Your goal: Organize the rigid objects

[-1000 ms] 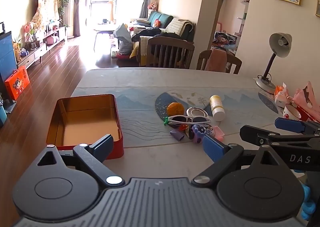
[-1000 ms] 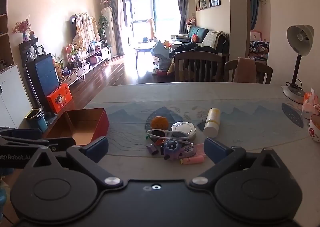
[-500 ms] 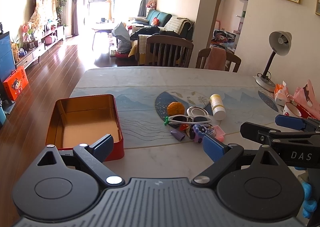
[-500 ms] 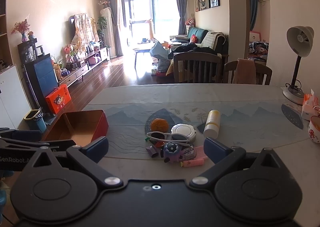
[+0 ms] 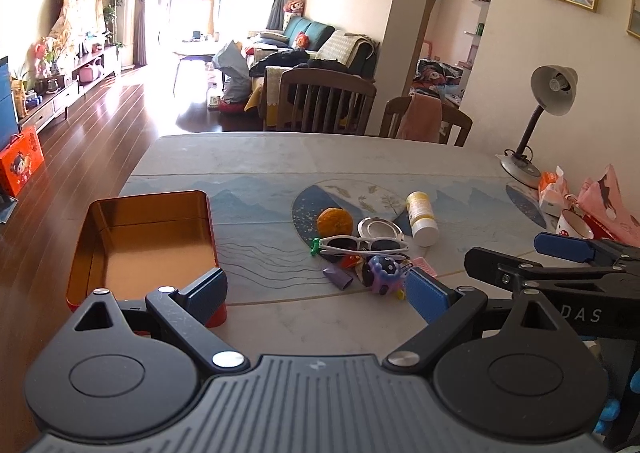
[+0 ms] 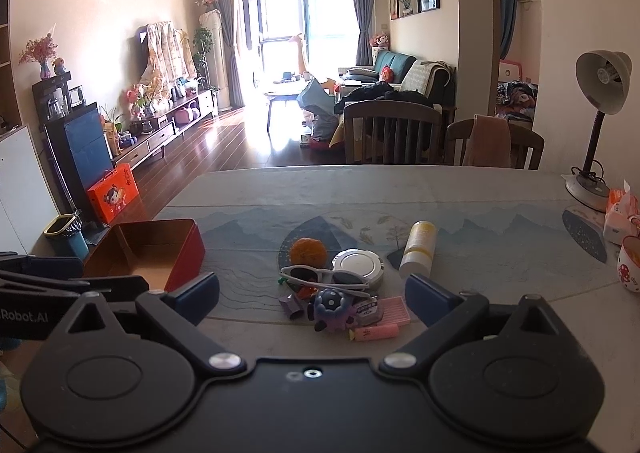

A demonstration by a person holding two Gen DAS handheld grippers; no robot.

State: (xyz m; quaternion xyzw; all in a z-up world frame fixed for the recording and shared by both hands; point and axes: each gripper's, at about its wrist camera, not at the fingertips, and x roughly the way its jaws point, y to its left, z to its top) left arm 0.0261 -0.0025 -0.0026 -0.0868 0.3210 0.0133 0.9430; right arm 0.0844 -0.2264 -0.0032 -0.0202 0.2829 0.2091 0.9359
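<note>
A pile of small items lies mid-table: an orange fruit [image 5: 335, 222], white sunglasses [image 5: 362, 245], a round silver tin [image 5: 379, 228], a yellow-and-white bottle [image 5: 420, 212] on its side, a purple toy [image 5: 384, 274] and a pink comb [image 6: 394, 309]. An open red tin box [image 5: 144, 245] with a gold inside stands to their left. My left gripper [image 5: 316, 293] is open above the near table edge, between box and pile. My right gripper [image 6: 312, 293] is open too, just short of the purple toy [image 6: 332, 309]. Neither holds anything.
A desk lamp [image 5: 536, 121] stands at the table's far right, with tissue packs [image 5: 554, 193] and a spotted cup [image 5: 574, 225] near it. Two wooden chairs [image 5: 326, 101] are behind the far edge. The table's left edge drops to wood floor.
Both grippers have crept slightly forward toward the pile, so the items look a little closer. Nothing on the table has moved.
</note>
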